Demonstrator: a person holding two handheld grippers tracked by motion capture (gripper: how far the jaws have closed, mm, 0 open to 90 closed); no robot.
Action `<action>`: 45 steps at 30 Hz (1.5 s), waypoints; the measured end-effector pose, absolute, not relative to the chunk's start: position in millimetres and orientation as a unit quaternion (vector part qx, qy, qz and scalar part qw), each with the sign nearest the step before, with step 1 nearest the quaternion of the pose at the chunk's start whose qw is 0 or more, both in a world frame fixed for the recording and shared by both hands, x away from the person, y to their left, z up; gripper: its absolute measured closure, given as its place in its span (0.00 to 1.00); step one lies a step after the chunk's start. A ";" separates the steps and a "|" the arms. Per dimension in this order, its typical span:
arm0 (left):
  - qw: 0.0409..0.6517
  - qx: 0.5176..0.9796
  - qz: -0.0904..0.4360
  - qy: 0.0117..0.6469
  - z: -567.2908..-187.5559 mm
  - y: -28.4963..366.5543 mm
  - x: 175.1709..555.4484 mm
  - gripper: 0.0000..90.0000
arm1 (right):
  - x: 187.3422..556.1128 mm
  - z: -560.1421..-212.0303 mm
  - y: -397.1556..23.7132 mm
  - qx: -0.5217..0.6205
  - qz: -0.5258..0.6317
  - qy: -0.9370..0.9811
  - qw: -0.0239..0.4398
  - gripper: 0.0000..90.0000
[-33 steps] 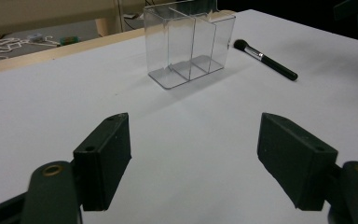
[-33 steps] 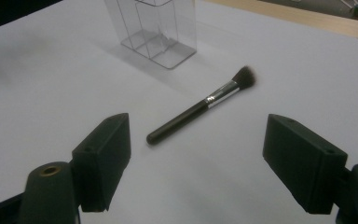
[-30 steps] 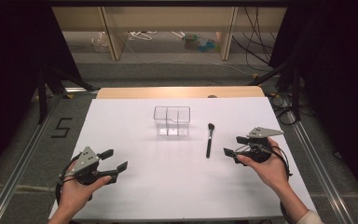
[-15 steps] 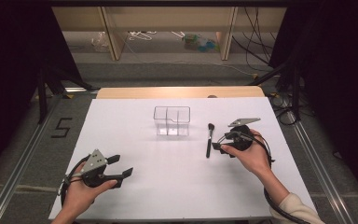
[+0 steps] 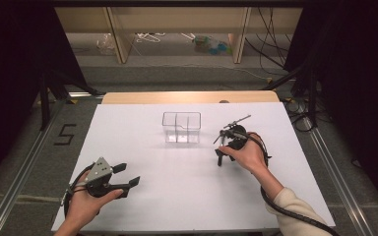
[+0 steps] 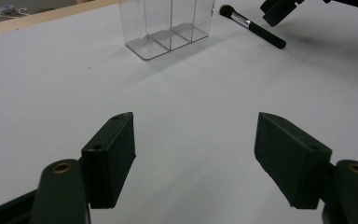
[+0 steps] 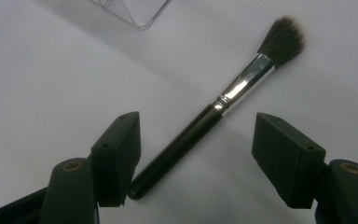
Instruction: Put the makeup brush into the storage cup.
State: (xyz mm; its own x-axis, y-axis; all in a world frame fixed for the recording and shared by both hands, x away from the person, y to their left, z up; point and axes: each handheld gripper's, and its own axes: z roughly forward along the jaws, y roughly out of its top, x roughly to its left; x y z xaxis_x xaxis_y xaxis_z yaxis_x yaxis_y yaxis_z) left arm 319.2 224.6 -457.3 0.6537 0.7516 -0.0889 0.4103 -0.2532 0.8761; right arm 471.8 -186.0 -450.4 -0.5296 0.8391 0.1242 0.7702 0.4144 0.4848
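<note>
Right tongs [image 7: 196,154] had just been closing, jaws apart astride the brush [image 7: 223,100], not pressing it. Brush lay flat on the white tabletop [image 5: 142,137], just right of a clear box [image 5: 181,127]. Left tongs [image 5: 126,174] gaped wide, empty, well apart.

From the high view, the right hand [image 5: 248,155] and its tongs [image 5: 222,147] cover most of the black-handled makeup brush with silver ferrule [image 7: 223,102]. The clear plastic divided box [image 6: 168,25] is cut off by the left gripper view's top edge.
</note>
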 end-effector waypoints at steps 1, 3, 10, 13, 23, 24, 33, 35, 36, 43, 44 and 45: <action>0.481 0.771 0.177 0.376 -457.3 224.6 319.2 0.32 | 471.8 -450.4 -186.0 0.480 0.250 0.838 0.069 0.38; 0.481 0.772 0.176 0.376 -457.6 225.1 319.7 0.32 | 478.7 -452.5 -183.9 0.483 0.230 0.842 0.071 0.38; 0.480 0.775 0.176 0.371 -457.0 225.8 319.0 0.33 | 489.9 -457.1 -176.0 0.505 0.178 0.843 0.044 0.40; 0.481 0.772 0.175 0.377 -457.4 225.6 318.9 0.33 | 493.3 -459.2 -173.3 0.503 0.168 0.847 0.039 0.41; 0.481 0.773 0.173 0.377 -457.5 225.9 318.5 0.33 | 500.0 -456.0 -164.2 0.503 0.109 0.856 0.049 0.61; 0.481 0.773 0.173 0.376 -457.5 226.1 318.4 0.33 | 501.1 -455.6 -164.5 0.499 0.101 0.859 0.053 0.65; 0.486 0.770 0.172 0.375 -457.4 226.4 318.1 0.34 | 506.1 -453.2 -168.0 0.515 0.070 0.853 0.034 0.88; 0.486 0.770 0.172 0.375 -457.4 226.5 318.1 0.34 | 507.0 -452.2 -169.2 0.517 0.068 0.853 0.024 0.88; 0.488 0.769 0.172 0.376 -457.5 226.1 318.0 0.34 | 507.0 -453.2 -169.0 0.518 0.073 0.852 0.030 0.88; 0.485 0.771 0.174 0.375 -457.2 227.0 318.0 0.34 | 505.4 -452.6 -171.7 0.533 0.083 0.842 0.024 0.89; 0.486 0.770 0.174 0.375 -457.2 227.0 318.1 0.34 | 506.0 -452.7 -175.1 0.525 0.092 0.846 0.026 0.89; 0.486 0.770 0.174 0.375 -457.2 227.0 318.1 0.34 | 506.0 -452.7 -175.1 0.525 0.092 0.846 0.026 0.89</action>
State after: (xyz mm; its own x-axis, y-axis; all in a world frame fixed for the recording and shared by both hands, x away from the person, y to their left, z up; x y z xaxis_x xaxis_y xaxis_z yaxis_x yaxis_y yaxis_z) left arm 318.1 227.0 -457.2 0.6586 0.7463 -0.0963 0.4088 -0.2475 0.8784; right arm 506.0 -175.1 -452.7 -0.4481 0.8924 0.0521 0.8829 0.4327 0.1826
